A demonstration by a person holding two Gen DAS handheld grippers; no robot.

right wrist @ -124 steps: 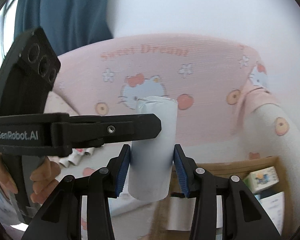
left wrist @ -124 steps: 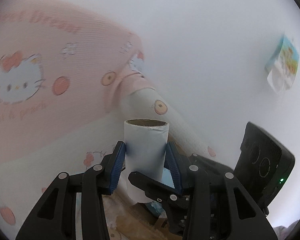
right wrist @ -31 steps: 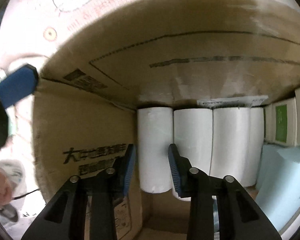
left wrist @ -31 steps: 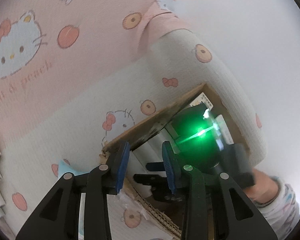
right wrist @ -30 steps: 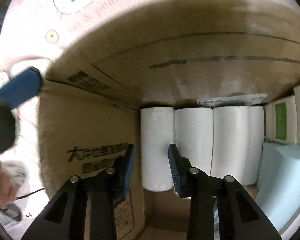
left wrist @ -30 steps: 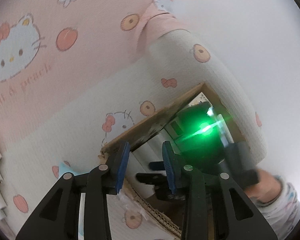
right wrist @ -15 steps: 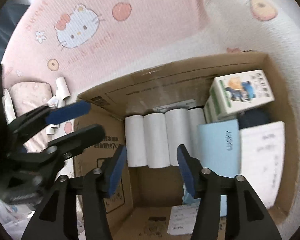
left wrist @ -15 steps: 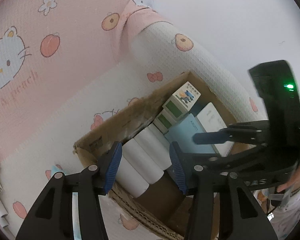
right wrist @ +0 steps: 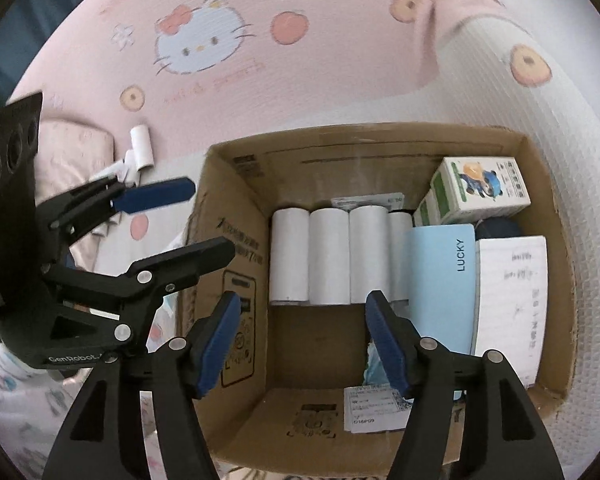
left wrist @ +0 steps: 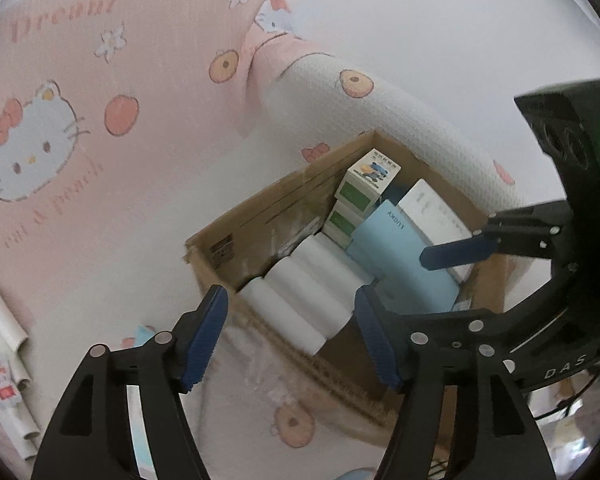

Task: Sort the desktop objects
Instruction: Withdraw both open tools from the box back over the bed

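Note:
An open cardboard box (right wrist: 236, 208) (left wrist: 228, 248) sits on a pink Hello Kitty bedspread. Several white paper rolls (right wrist: 328, 256) (left wrist: 300, 304) lie side by side in its back left. Beside them are a light blue LUCKY notebook (right wrist: 440, 280), a white booklet (right wrist: 512, 300) and green-and-white cartons (right wrist: 480, 192). My right gripper (right wrist: 304, 340) is open and empty above the box. My left gripper (left wrist: 292, 336) is open and empty over the box's left edge; it also shows in the right wrist view (right wrist: 188, 220).
More white paper rolls (right wrist: 142, 152) (left wrist: 4, 324) lie loose on the bedspread left of the box. A rolled white blanket (right wrist: 540, 92) borders the box on the right. A shipping label (right wrist: 372, 408) lies on the box's near flap.
Both grippers let go of their paper rolls inside the box, opened wide and pulled back up and away from it. The rolls now lie in the box.

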